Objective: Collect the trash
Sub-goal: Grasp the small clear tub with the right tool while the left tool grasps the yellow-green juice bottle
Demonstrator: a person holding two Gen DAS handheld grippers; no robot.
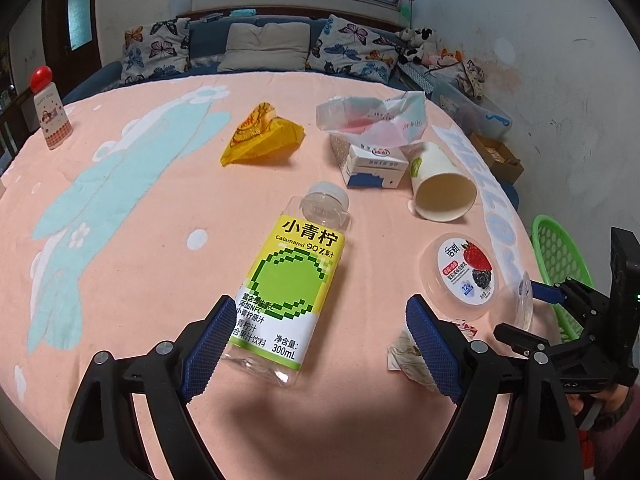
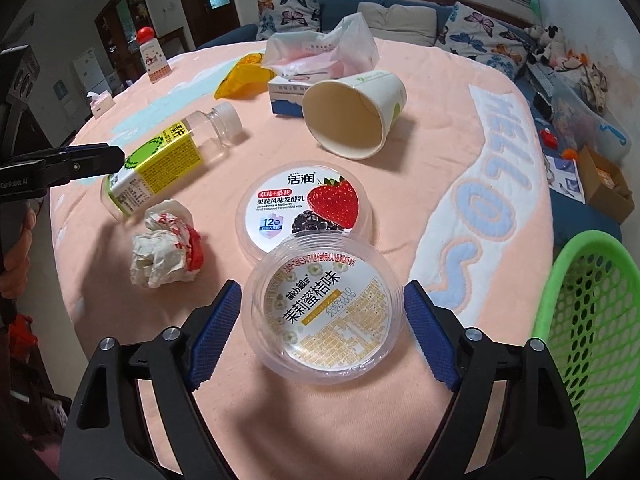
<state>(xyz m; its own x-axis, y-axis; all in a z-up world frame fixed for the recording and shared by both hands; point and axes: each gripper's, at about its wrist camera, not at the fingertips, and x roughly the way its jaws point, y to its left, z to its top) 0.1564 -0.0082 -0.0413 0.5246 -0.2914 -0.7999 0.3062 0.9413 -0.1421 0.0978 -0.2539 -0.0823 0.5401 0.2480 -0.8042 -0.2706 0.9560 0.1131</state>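
My left gripper is open, its fingers on either side of the base of an empty lime juice bottle lying on the pink tablecloth. My right gripper is open around a clear round jelly cup that lies tilted on the cloth; the pads stand just clear of its sides. A strawberry yogurt cup lies just beyond it, a crumpled paper wrapper to the left. A green mesh basket stands at the right table edge.
A tipped paper cup, a small milk carton, a plastic bag and a yellow wrapper lie further back. A red-capped bottle stands at the far left. A sofa with cushions is behind the table.
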